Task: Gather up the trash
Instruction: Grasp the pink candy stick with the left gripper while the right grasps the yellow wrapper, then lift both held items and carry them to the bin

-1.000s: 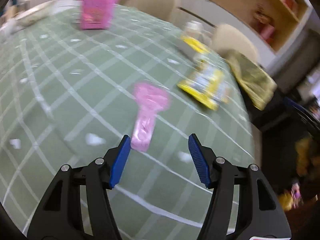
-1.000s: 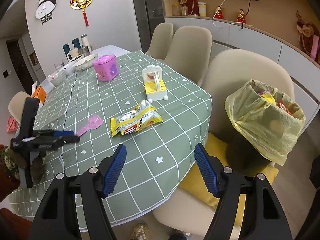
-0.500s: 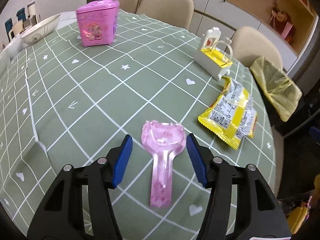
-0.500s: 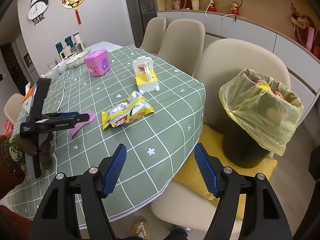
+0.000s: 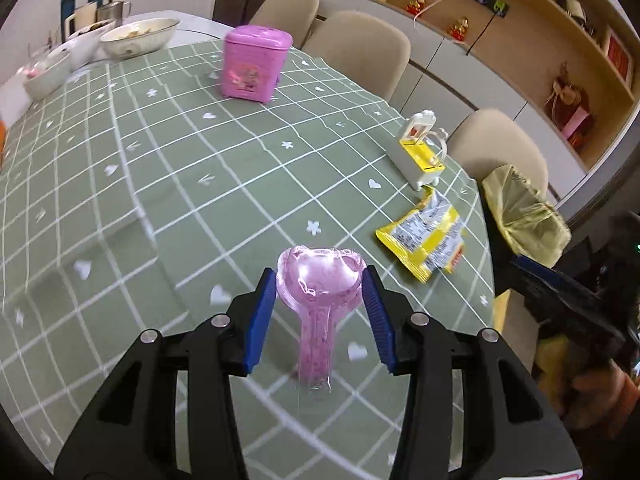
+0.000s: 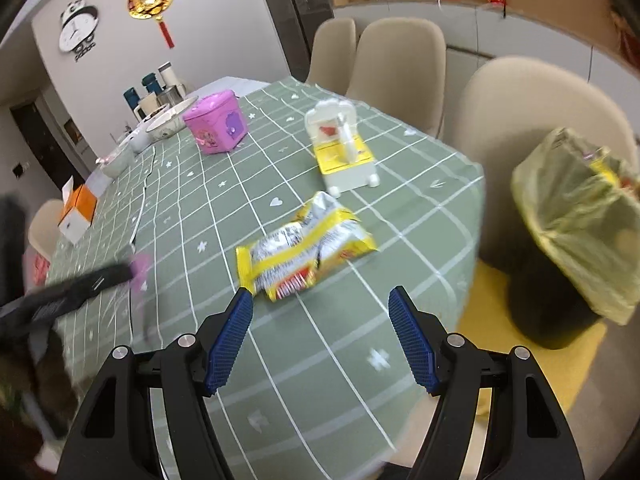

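Note:
A pink, spoon-shaped plastic wrapper (image 5: 320, 280) sits between the blue pads of my left gripper (image 5: 320, 300). The jaws are closing and both pads touch the sides of its wide head, while its narrow tail hangs toward me over the green checked tablecloth (image 5: 180, 168). In the right wrist view the left gripper (image 6: 80, 288) is a dark blur at the left. A crumpled yellow snack wrapper (image 6: 304, 256) lies on the cloth just beyond my right gripper (image 6: 320, 320), which is open and empty. The same yellow snack wrapper (image 5: 428, 240) shows at the right of the left wrist view.
A bin lined with a yellow bag (image 6: 576, 216) stands on the floor off the table's right corner, by beige chairs (image 6: 520, 120). On the table are a pink tin (image 6: 216, 126), a white-and-yellow toy (image 6: 344, 156), bowls (image 5: 138, 36) and an orange box (image 6: 78, 212).
My left gripper came forward around the pink wrapper and its jaws narrowed onto it. My right gripper moved in over the table toward the yellow snack wrapper, jaws unchanged.

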`<state>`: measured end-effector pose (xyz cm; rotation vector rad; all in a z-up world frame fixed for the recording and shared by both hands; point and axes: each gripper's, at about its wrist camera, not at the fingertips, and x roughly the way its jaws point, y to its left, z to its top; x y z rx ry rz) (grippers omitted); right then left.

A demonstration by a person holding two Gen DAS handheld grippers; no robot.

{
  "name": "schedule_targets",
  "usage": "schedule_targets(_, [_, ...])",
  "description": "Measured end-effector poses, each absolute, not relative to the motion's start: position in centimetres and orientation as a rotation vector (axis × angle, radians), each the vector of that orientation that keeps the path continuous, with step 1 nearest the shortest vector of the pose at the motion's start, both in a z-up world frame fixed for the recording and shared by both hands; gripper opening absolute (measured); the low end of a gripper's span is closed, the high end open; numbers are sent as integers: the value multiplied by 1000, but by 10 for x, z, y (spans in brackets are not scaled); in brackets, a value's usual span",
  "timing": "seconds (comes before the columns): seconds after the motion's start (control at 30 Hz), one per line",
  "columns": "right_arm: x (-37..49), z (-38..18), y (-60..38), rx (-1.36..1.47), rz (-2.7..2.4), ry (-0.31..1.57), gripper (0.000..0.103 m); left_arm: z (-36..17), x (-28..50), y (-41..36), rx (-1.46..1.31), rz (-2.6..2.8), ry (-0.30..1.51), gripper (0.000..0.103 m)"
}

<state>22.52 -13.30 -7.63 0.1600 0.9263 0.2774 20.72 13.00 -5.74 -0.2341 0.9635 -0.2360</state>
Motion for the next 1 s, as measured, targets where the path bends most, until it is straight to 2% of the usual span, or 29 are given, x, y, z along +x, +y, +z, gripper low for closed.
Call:
schedule_targets(0.37, [299, -118, -101, 254, 218, 978, 65, -41, 161, 177, -276, -103, 951, 42])
schedule_targets(0.43, [307, -118, -87, 198, 236, 979, 61, -40, 157, 184, -290, -88, 956, 42])
schedule_targets(0.5, [311, -119, -78, 144, 248, 983, 37, -39, 152, 189, -297, -72, 955, 42])
schedule_targets(0.57, [312, -116, -73, 134, 285, 990, 22, -39, 150, 192, -299, -65, 951, 42])
schedule_targets(0.67, [301, -100, -68, 109, 309, 951, 17, -39, 146, 193, -304, -61, 946, 42])
schedule_targets(1.0, [250, -32, -69, 50, 381, 818, 15, -29, 150, 181, -314, -99, 907, 42])
